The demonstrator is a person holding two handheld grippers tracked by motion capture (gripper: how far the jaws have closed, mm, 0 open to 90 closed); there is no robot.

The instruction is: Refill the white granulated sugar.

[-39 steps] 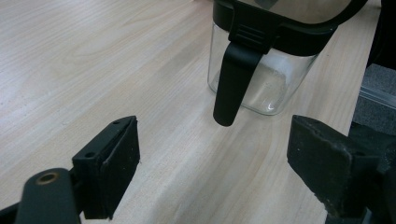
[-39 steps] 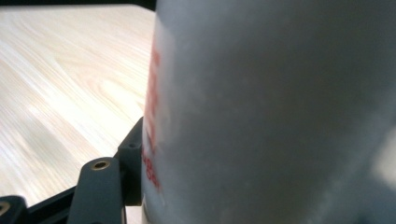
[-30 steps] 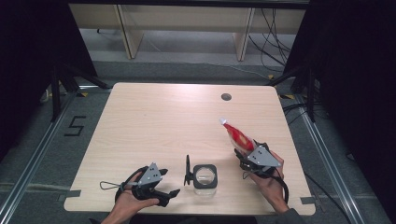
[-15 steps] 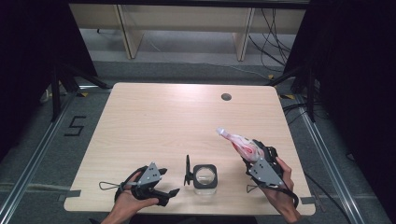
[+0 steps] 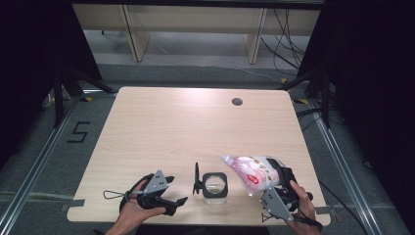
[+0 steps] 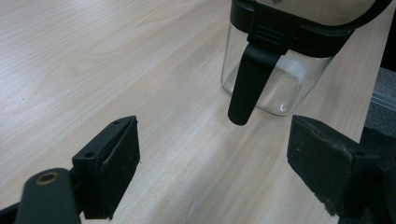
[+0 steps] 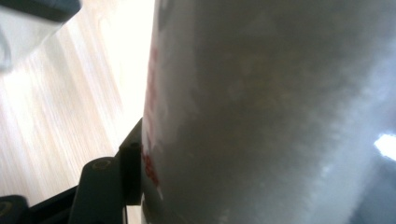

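A clear glass jar [image 5: 215,185] with a black rim and a black lever handle [image 5: 196,178] stands near the table's front edge. My left gripper [image 5: 177,190] rests on the table just left of it, open. In the left gripper view the handle [image 6: 246,79] and jar [image 6: 275,88] lie just ahead of the gap between the open jaws [image 6: 212,154]. My right gripper [image 5: 270,180] is to the right of the jar and shut on the back end of a pink and white bag with red print [image 5: 249,171]. The bag's tip points left toward the jar. The bag [image 7: 261,116] blocks the right gripper view.
The light wooden table [image 5: 176,127] has a round dark hole [image 5: 237,102] at its far right. A thin wire loop [image 5: 112,195] lies left of the left hand. Dark floor, rails and shelf legs surround the table.
My right gripper has come toward the table's front edge with the bag, which has tilted over so its tip points left toward the jar. The left gripper and jar have stayed put.
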